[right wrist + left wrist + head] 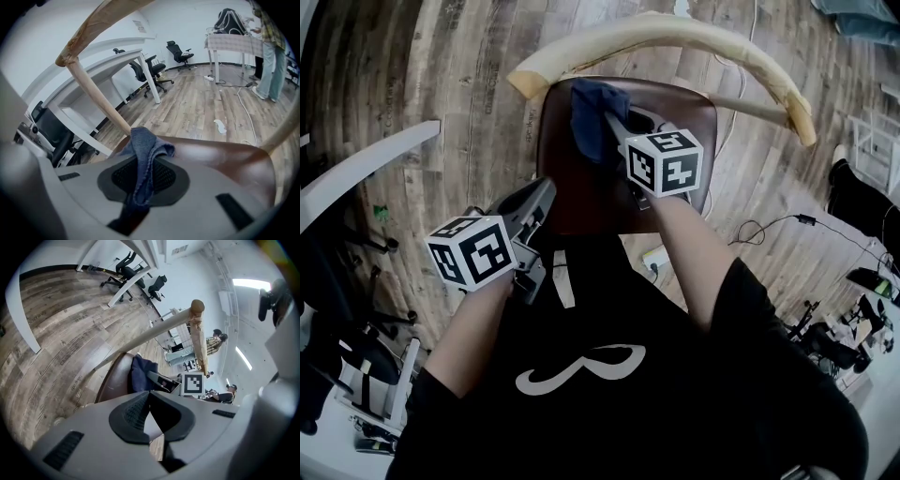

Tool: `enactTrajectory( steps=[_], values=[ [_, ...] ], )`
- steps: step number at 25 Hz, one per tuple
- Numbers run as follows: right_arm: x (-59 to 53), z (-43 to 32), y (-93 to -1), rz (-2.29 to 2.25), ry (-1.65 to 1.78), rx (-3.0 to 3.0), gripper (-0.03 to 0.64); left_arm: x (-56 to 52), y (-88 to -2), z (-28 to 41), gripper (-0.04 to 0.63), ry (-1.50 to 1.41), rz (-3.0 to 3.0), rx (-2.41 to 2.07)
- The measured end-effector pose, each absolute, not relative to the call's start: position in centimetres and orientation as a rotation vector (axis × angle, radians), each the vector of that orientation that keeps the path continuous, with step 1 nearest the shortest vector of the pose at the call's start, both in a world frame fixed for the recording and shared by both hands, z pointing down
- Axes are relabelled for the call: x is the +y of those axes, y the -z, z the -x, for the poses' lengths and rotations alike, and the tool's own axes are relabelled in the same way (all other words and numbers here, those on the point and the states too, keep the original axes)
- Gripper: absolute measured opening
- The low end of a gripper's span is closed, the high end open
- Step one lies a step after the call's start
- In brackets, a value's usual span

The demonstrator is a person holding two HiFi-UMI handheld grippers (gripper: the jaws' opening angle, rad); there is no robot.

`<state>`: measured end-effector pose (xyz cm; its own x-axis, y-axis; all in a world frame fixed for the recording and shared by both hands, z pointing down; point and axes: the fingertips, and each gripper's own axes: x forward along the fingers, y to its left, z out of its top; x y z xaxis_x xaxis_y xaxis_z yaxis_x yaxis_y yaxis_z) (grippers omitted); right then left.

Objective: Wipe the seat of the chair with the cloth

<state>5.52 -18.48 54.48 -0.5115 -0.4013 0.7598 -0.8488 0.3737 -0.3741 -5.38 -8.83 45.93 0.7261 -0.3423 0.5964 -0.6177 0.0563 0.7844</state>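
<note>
Cloth (591, 122), dark blue, is clamped in the jaws of the right gripper (617, 129) and lies on the far part of the brown chair seat (586, 202), near the wooden backrest (675, 33). Left gripper (542, 199) is empty, jaws together, at the seat's near left edge.

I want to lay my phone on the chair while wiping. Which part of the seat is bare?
Bare: the right side of the dark brown glossy seat, between the blue cloth and the pale curved wooden backrest. Crowded: the back-left, where the right tongs pinch the cloth.
</note>
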Motion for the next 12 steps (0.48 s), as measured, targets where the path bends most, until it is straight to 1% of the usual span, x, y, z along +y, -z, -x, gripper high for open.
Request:
enactTrajectory(
  steps=[12],
  values=[
    [-18.1, -13.4, -54.4, -1.272, -1.055, -1.981, 0.052, -8.7, -46.0, 2.6, 0.014, -0.279, -1.567, -0.755]
  ],
)
